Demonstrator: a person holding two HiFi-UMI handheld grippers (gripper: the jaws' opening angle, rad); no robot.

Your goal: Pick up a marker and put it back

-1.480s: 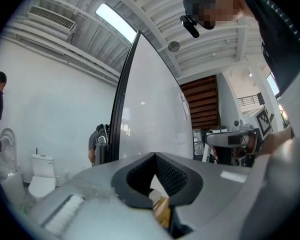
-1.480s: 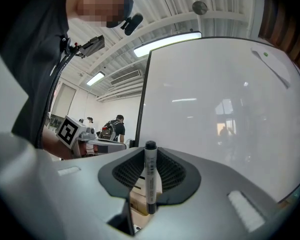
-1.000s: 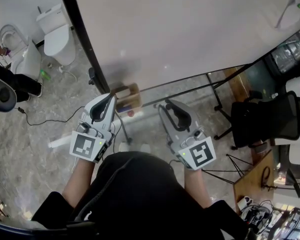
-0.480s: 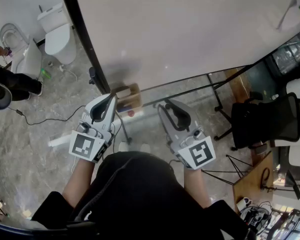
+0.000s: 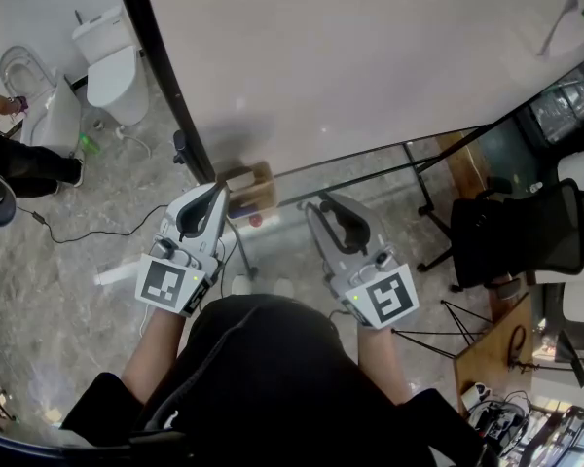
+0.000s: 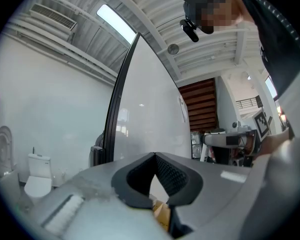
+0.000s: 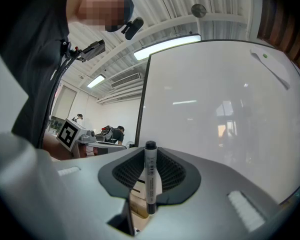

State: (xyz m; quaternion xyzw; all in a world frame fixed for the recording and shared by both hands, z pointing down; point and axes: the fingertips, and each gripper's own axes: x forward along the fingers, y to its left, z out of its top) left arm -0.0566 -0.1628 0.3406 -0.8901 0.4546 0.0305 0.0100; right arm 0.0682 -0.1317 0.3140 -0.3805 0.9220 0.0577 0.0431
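Note:
A black-capped marker (image 7: pixel 150 176) stands upright between the ribbed pads of my right gripper (image 7: pixel 150 156), which is shut on it. In the head view that gripper (image 5: pixel 318 209) points at the lower edge of a big whiteboard (image 5: pixel 350 56); the marker itself is hidden there. My left gripper (image 5: pixel 215 196) is held beside it, just left of a small wooden holder (image 5: pixel 249 187) at the board's lower edge. In the left gripper view its jaws (image 6: pixel 155 156) meet at the tips with nothing between them. The holder (image 7: pixel 139 194) shows below the right jaws.
The whiteboard's black frame (image 5: pixel 165 86) and stand legs (image 5: pixel 419 178) are ahead. A toilet (image 5: pixel 112 61) and a floor cable (image 5: pixel 88 233) lie to the left, where another person (image 5: pixel 10 154) is. A black office chair (image 5: pixel 526 227) is at the right.
Both grippers hold nearly still, the marker unchanged in the right one. Only the person at the far left has shifted.

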